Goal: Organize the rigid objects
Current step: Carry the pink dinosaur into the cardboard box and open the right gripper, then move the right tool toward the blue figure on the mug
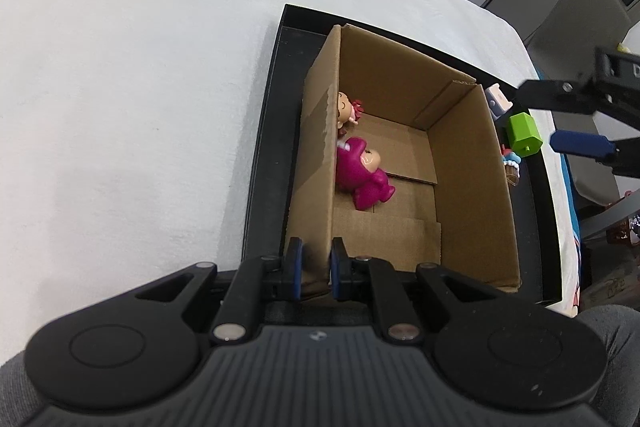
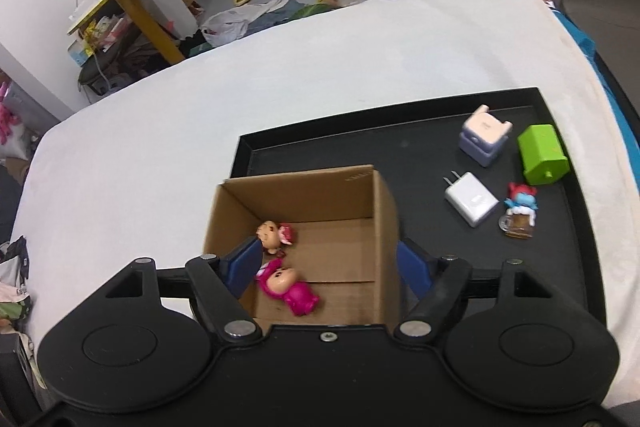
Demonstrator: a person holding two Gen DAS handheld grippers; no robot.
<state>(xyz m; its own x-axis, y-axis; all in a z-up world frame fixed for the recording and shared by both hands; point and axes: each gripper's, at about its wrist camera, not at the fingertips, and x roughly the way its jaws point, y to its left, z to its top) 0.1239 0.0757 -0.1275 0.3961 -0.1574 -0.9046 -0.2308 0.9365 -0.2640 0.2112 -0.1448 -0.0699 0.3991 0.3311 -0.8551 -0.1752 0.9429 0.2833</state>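
- The cardboard box is set in the black tray on the white surface.
- Its left wall is pinched by the left claw.
- The right claw is spread wide above the box, nothing gripped.
- Two dolls are lain inside.

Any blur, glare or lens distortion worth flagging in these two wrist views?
Left wrist view: strong fisheye bending of the tray edge, soft focus, washed-out white cloth. Right wrist view: curved cloth edge, slight blur on the tool pads, no harsh glare; the box interior is evenly lit.
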